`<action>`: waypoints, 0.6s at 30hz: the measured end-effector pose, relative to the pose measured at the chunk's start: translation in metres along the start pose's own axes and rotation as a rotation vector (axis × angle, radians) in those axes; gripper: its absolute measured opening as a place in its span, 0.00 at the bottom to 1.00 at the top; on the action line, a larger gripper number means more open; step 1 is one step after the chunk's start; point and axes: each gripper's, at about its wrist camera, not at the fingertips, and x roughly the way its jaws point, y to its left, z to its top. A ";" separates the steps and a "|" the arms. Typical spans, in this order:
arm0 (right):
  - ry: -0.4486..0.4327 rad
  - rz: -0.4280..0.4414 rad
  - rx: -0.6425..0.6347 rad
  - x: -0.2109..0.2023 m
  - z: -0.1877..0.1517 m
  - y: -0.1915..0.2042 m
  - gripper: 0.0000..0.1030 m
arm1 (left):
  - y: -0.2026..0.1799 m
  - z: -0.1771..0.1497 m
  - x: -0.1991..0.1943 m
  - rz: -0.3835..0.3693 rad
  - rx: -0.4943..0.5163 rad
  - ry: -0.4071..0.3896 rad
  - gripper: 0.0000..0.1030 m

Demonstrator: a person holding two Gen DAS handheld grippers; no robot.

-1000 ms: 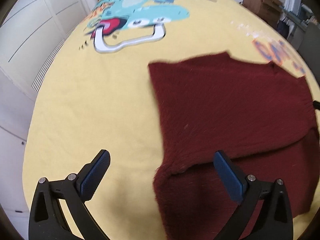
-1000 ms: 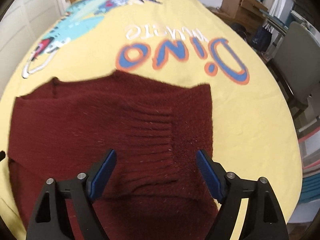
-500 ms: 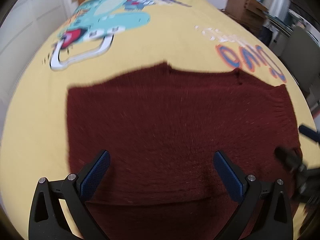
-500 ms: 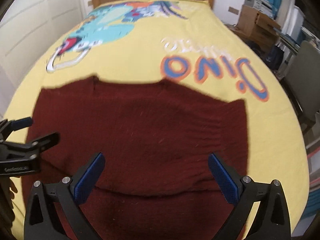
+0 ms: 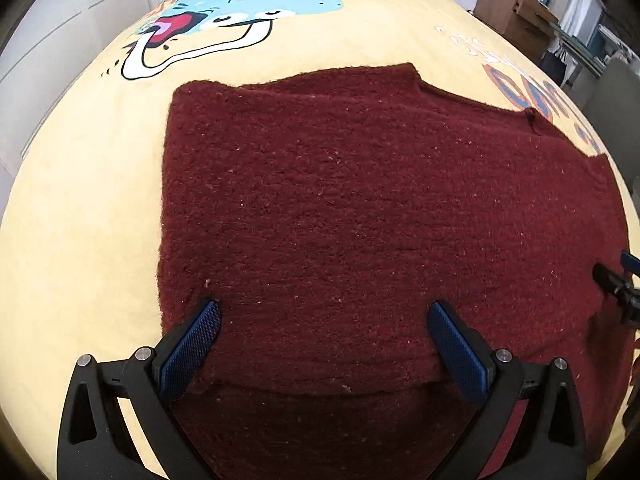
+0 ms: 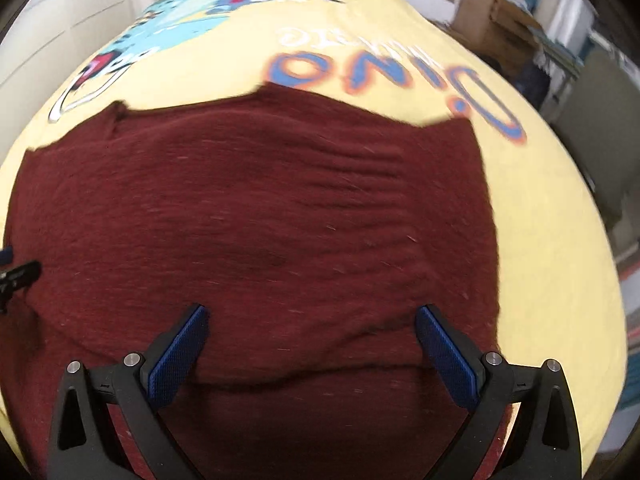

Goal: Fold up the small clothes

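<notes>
The dark red knitted sweater point(image 5: 360, 220) lies flat on the yellow cartoon-print bedspread point(image 5: 80, 208), already doubled over once: a folded upper layer ends in a straight edge close to both tools, with another layer showing beneath it. So I'd judge the fold partly done, with at least one more turn left to make a compact bundle. The left gripper point(image 5: 324, 344) stands wide apart over the near left part of the cloth, holding nothing. The right gripper point(image 6: 312, 344) has just been opening and is spread wide too, empty, above the near right part.
</notes>
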 end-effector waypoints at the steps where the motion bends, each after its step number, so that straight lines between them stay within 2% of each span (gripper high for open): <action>1: -0.001 0.011 0.019 0.002 -0.002 -0.006 1.00 | -0.001 0.000 0.001 0.005 0.000 -0.001 0.99; 6: -0.012 0.054 0.061 0.008 -0.008 -0.017 1.00 | -0.004 -0.001 0.001 0.017 -0.012 0.001 0.99; 10: 0.011 0.072 0.081 0.010 -0.007 -0.019 1.00 | -0.004 0.001 0.000 0.003 -0.027 -0.001 0.99; 13: 0.027 0.081 0.076 0.000 -0.002 -0.018 1.00 | -0.008 0.001 -0.011 -0.002 -0.033 -0.001 0.99; 18: -0.017 0.058 0.078 -0.036 -0.011 -0.027 1.00 | -0.009 -0.007 -0.043 -0.022 -0.046 -0.019 0.99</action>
